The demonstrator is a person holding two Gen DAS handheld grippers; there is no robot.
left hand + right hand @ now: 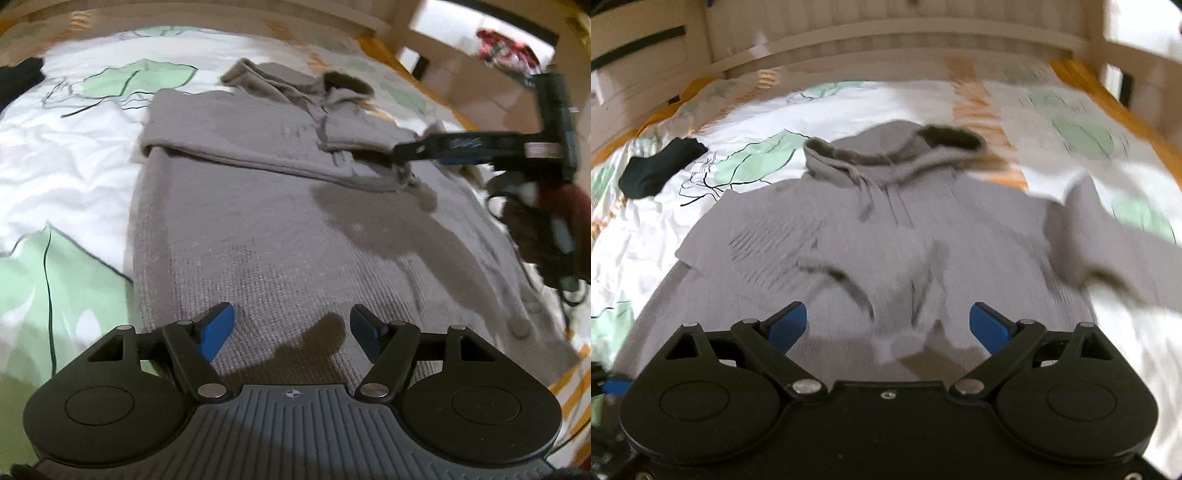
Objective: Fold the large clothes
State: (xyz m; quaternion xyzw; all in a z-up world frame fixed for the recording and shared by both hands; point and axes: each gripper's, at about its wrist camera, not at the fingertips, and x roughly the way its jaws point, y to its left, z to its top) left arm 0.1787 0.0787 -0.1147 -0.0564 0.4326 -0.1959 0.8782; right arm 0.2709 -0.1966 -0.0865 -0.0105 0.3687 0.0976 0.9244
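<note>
A grey knit hoodie (258,229) lies spread on the bed, hood (343,86) at the far end and one sleeve folded across the chest (229,129). My left gripper (291,314) hovers over the lower body of the hoodie, open, nothing between its blue pads. My right gripper (402,152) reaches in from the right, its tips beside a bunched fold at the chest. In the right wrist view that gripper (888,314) is open above the hoodie (831,229), with rumpled cloth under the gap. The other sleeve (1108,251) trails off to the right.
The bedsheet (55,166) is white with green leaf prints. A black sock (657,170) lies on it left of the hood. A pale wooden bed frame (886,40) runs along the far side. A dark red sleeve (554,236) is behind the right gripper.
</note>
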